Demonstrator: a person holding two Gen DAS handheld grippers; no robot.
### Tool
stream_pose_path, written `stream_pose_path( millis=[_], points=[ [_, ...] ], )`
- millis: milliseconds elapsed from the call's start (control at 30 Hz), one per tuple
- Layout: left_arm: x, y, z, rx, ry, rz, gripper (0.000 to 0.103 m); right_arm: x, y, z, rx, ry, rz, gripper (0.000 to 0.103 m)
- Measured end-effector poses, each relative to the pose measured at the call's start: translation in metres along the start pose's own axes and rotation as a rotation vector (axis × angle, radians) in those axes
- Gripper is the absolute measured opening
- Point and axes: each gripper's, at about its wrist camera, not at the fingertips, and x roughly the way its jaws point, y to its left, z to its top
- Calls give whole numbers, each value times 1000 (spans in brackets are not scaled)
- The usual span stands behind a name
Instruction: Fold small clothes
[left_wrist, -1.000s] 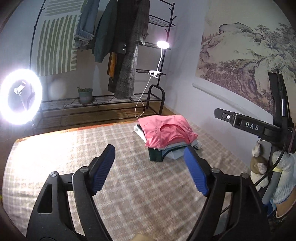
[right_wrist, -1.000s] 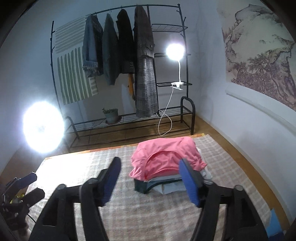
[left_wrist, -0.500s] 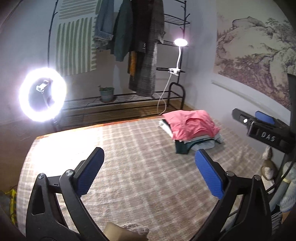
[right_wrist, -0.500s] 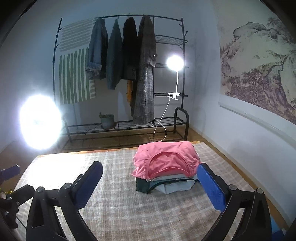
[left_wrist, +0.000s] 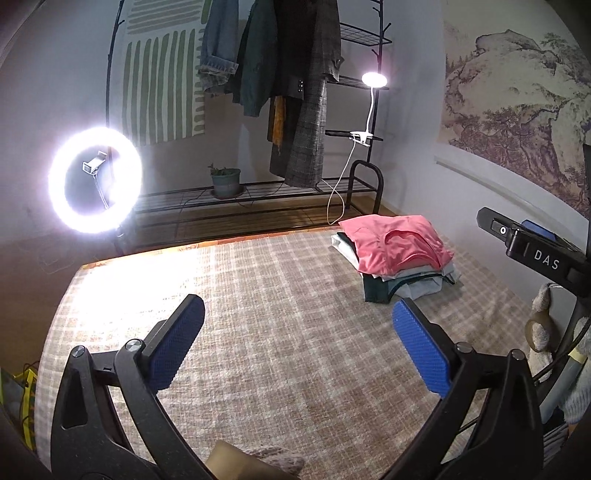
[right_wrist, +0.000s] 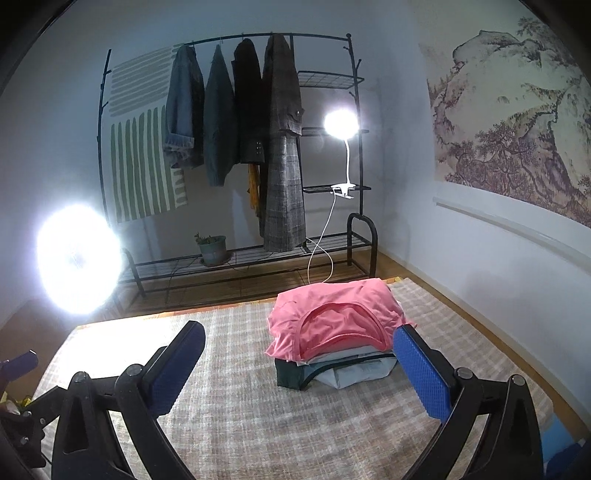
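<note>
- Left gripper (left_wrist: 297, 314), black-armed with blue textured pads, fills the lower part of the left wrist view; its jaws have just been opening and stand wide apart with nothing between them, only the beige-and-white checked woven cover (left_wrist: 258, 332) showing in the gap.
- Far left of that view, a glowing white ring light (left_wrist: 95, 180) stands beside the cover's edge.
- Upper middle, a black metal clothes rack (left_wrist: 354, 79) carries hanging jackets, with a lit white clip-on lamp (left_wrist: 373, 79) on its right post.
- Right of centre, the stack of folded clothes (left_wrist: 395, 258) lies on the cover, well apart from the left gripper's pads; its top piece is a pink folded shirt (left_wrist: 395, 242) over grey and dark green pieces.
- In this view the stack's long axis slants from upper left to lower right, and the pink shirt's curved neckline faces the lower right.
- Far right edge, the other black tool marked "DAS" (left_wrist: 543, 254) reaches in.
- Right gripper (right_wrist: 299, 341), the same build, has also just been opening its jaws; they stand wide apart, gripping nothing.
- In the right wrist view the stack of folded clothes (right_wrist: 338, 339) sits right of centre, seen partly in the gap, its right end hidden behind the right blue pad (right_wrist: 421, 373); whether they touch I cannot tell.
- There the stack's long axis runs across the frame, and the pink folded shirt (right_wrist: 332, 314) turns its neckline toward the camera.
</note>
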Motion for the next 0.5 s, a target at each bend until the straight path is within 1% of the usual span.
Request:
stream_pose_path(
  millis=[133,333,500],
  points=[
    [5,-2,-2,14,16,6,103,2,2,-2,-12,-2,-3,103],
    [9,-5,-5,20,33,-4,103,4,4,-2,-25,-6,-11,103],
    [9,-6,-5,26,31,2,103,6,4,-2,-24,1,-5,103]
  ],
)
